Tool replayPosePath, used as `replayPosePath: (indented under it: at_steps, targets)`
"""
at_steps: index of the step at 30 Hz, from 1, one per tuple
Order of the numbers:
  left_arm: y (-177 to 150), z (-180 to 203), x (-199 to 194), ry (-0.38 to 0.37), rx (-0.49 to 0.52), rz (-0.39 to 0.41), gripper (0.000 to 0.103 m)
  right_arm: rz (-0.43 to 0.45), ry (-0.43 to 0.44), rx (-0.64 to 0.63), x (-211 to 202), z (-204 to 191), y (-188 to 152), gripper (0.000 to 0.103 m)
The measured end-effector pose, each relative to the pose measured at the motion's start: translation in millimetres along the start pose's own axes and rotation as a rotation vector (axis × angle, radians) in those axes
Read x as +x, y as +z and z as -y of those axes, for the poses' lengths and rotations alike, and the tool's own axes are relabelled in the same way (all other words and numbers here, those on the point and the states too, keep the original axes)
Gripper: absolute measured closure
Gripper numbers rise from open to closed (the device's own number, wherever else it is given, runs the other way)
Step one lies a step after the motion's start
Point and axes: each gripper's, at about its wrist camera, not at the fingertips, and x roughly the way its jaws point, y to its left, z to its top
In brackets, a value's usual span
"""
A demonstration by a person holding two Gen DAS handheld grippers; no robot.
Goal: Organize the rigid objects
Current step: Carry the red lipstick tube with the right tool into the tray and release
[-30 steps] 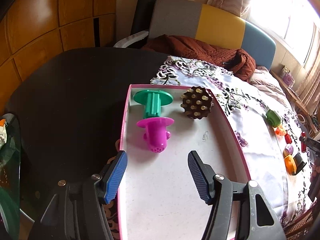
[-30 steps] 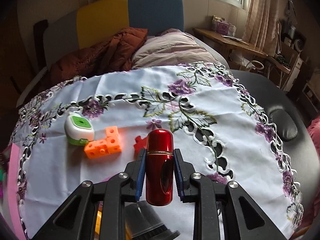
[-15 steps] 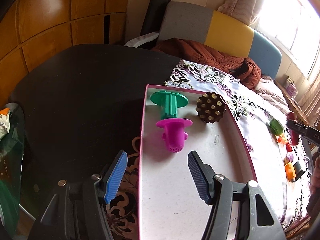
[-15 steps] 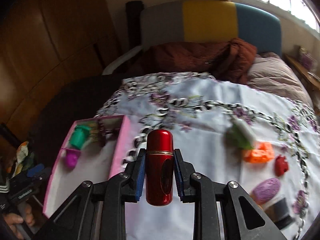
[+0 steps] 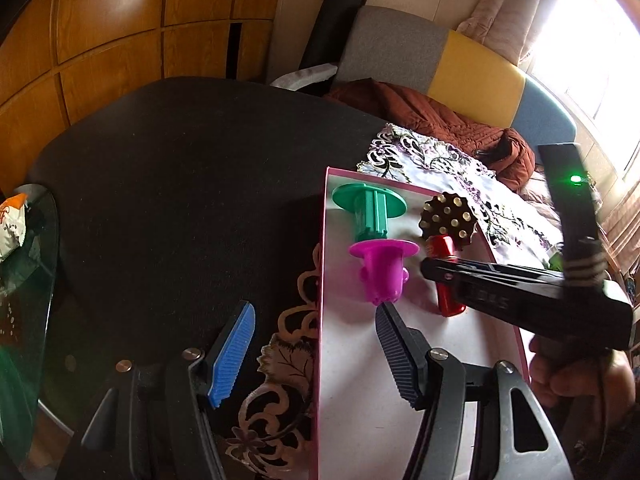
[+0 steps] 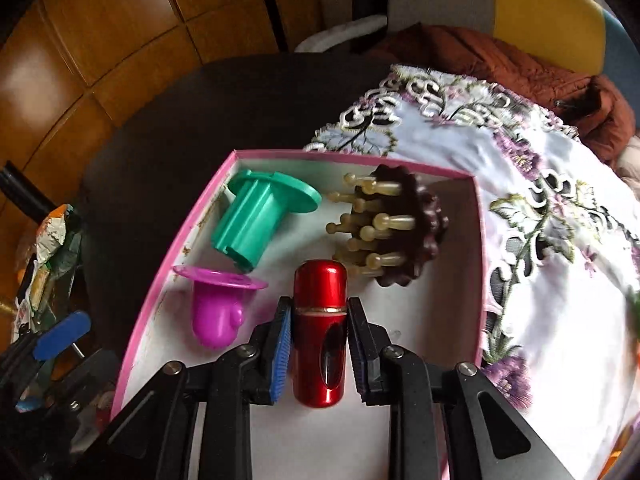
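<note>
My right gripper (image 6: 319,308) is shut on a glossy red cylinder (image 6: 320,320) and holds it inside the pink-rimmed box (image 6: 478,240), pointing steeply down. In the box lie a green spool (image 6: 264,216), a magenta cup (image 6: 216,308) and a brown spiked ball (image 6: 408,232). The left wrist view shows the red cylinder (image 5: 444,304) between the magenta cup (image 5: 382,272) and the spiked ball (image 5: 450,220), with the right gripper (image 5: 436,268) coming in from the right. My left gripper (image 5: 314,312) stands open over the box's near left wall (image 5: 323,240), holding nothing.
The box sits on a black table (image 5: 180,180), partly on a floral cloth (image 6: 540,240). A sofa with a brown jacket (image 5: 440,116) lies behind. A glass side table with a snack bag (image 5: 16,220) stands at the left. A hand (image 5: 568,376) grips the right tool.
The right gripper has swung left from over the cloth to inside the box, the red cylinder still in it. The left gripper has drifted slightly left and stayed open.
</note>
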Motion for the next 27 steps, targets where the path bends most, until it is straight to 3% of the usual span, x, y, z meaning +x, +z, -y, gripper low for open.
replayPosePath:
  at_steps: [4, 7, 11, 18, 27]
  targets:
    - [-0.9, -1.0, 1.6, -0.002, -0.004, -0.006, 0.039, 0.013, -0.003, -0.013, -6.8, 0.2, -2.8, 0.075]
    - [-0.9, 0.8, 1.5, -0.003, -0.001, -0.004, 0.039, 0.055, -0.016, -0.03, -23.3, -1.7, -6.7, 0.069]
    - [-0.8, 2.8, 0.0, -0.001, 0.005, 0.002, 0.039, 0.134, -0.093, -0.084, -49.3, -10.7, -13.3, 0.058]
    - [0.0, 7.6, -4.5, 0.006, 0.016, 0.01, 0.039, 0.271, -0.259, -0.135, -99.9, -26.8, -32.5, 0.056]
    - [1.1, 25.1, -13.5, 0.011, 0.058, 0.017, 0.039, 0.382, -0.333, -0.104, -153.8, -27.1, -40.2, 0.047]
